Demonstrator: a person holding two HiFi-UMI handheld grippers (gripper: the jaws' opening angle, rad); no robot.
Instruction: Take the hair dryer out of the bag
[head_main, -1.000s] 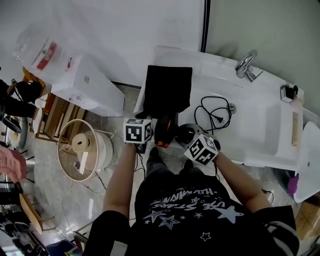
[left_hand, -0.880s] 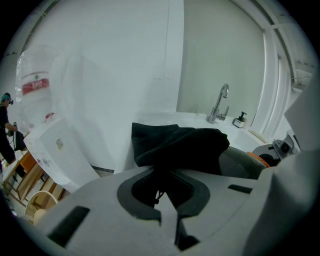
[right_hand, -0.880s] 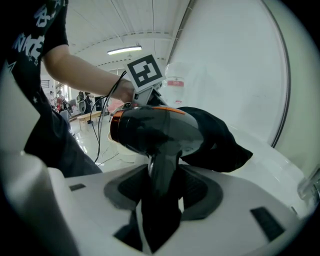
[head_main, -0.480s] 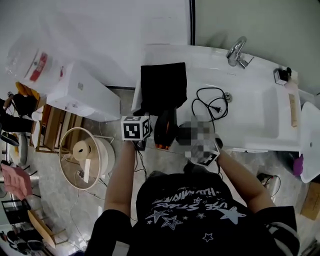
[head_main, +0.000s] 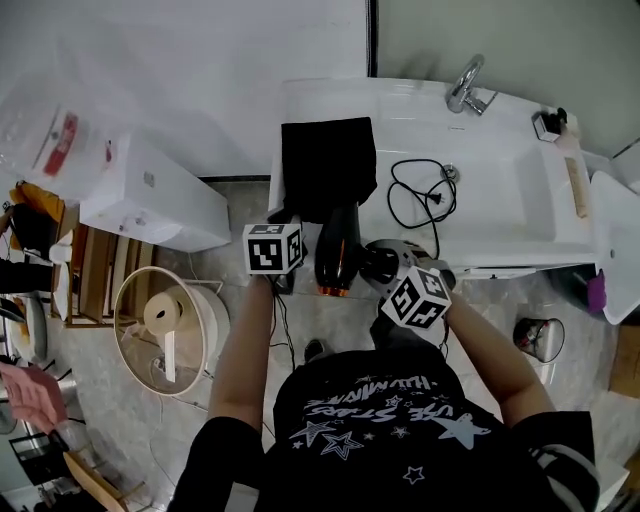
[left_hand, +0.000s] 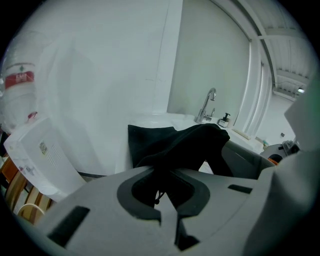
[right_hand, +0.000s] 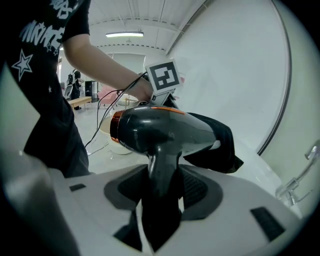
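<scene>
Left claw (left_hand: 164, 186): pinched shut on a fold of the black bag (left_hand: 175, 142). I'd keep it planted as the anchor, so the cloth can't follow the pull.
Right claw (right_hand: 161, 192): clamped on the handle of the hair dryer (right_hand: 160, 131). I'd draw straight back along the barrel, slowly, minding the cord (head_main: 415, 200) lying beyond on the tabletop (head_main: 520, 240).
Hair dryer: barrel just above my right claw, handle between its jaws. The nozzle end is covered by the bag's mouth, just right of the left claw.
</scene>
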